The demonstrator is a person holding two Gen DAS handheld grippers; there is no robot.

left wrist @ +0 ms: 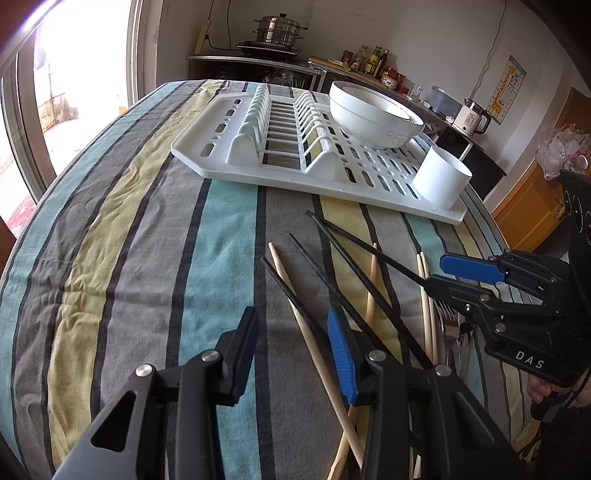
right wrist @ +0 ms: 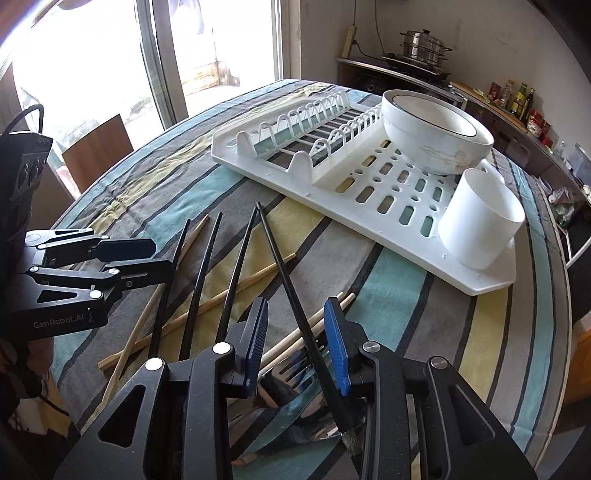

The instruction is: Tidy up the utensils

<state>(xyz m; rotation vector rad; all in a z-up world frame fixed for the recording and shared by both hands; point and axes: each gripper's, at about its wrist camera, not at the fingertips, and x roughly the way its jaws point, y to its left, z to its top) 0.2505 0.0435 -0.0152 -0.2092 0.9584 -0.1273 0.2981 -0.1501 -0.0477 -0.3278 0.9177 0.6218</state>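
Observation:
Black chopsticks (left wrist: 369, 249) and wooden chopsticks (left wrist: 280, 270) lie scattered and crossed on the striped tablecloth (left wrist: 147, 240), with forks (left wrist: 448, 321) at the right of the pile. My left gripper (left wrist: 291, 314) is low over the pile with its jaws apart. One black and one wooden chopstick run through the gap, and the pads are clear of them. My right gripper (right wrist: 295, 306) straddles a black chopstick (right wrist: 293, 295), a fork (right wrist: 291, 369) and wooden chopsticks (right wrist: 258, 277). Its pads do not pinch them. The two grippers face each other across the pile, seen as the right gripper (left wrist: 448, 275) and the left gripper (right wrist: 162, 258).
A white dish rack (left wrist: 207, 155) stands beyond the pile, holding a white bowl (left wrist: 369, 122) and a white cylindrical cup (left wrist: 441, 177) at its near right corner. A counter with a steel pot (left wrist: 279, 27), bottles and a kettle lies behind. A glass door is at the left.

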